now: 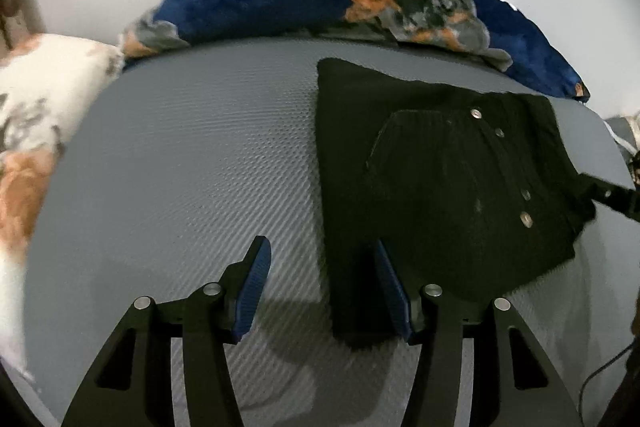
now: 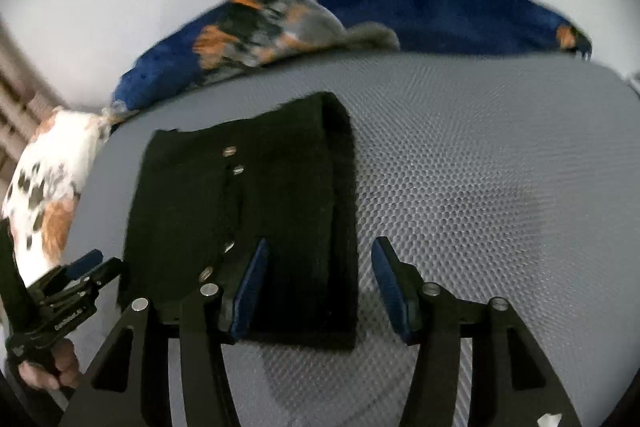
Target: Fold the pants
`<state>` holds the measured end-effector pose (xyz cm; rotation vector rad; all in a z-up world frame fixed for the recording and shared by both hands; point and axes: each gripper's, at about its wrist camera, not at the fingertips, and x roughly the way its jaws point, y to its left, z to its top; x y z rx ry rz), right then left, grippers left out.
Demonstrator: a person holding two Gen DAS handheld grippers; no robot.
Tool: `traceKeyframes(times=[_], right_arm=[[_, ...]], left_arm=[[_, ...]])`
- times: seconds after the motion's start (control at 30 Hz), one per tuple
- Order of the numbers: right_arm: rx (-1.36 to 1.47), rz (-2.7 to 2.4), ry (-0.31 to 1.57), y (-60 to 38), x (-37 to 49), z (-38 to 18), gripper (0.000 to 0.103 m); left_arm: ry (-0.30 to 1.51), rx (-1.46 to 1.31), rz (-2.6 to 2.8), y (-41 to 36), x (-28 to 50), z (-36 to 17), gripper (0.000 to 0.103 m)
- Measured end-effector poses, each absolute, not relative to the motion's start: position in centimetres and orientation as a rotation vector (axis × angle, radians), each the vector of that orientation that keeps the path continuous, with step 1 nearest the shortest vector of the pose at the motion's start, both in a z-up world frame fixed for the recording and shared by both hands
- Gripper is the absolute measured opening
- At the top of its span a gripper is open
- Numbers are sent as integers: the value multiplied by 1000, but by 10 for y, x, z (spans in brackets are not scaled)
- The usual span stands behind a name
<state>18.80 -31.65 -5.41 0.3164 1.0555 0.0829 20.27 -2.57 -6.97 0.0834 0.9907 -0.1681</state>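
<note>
On the grey textured mattress (image 1: 180, 167), black button-fly pants (image 1: 440, 179) are laid folded. Left gripper (image 1: 322, 267) and right gripper (image 2: 322, 263) are held spread wide over opposite edges, nothing gripped.

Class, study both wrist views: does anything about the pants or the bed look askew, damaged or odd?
Nothing stands out. The black pants lie folded in a compact rectangle on the grey mat; both the left gripper and right gripper are open, holding nothing.
</note>
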Motion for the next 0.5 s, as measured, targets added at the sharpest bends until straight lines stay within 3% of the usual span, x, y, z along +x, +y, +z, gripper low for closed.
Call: traceKeyframes(times=[0.27, 0.5], right_arm=[[232, 75, 971, -277, 126, -12, 74], [176, 57, 895, -252, 80, 1, 86]], left_arm=[[911, 105, -100, -21, 129, -36, 58], [905, 81, -80, -20, 79, -29, 58]])
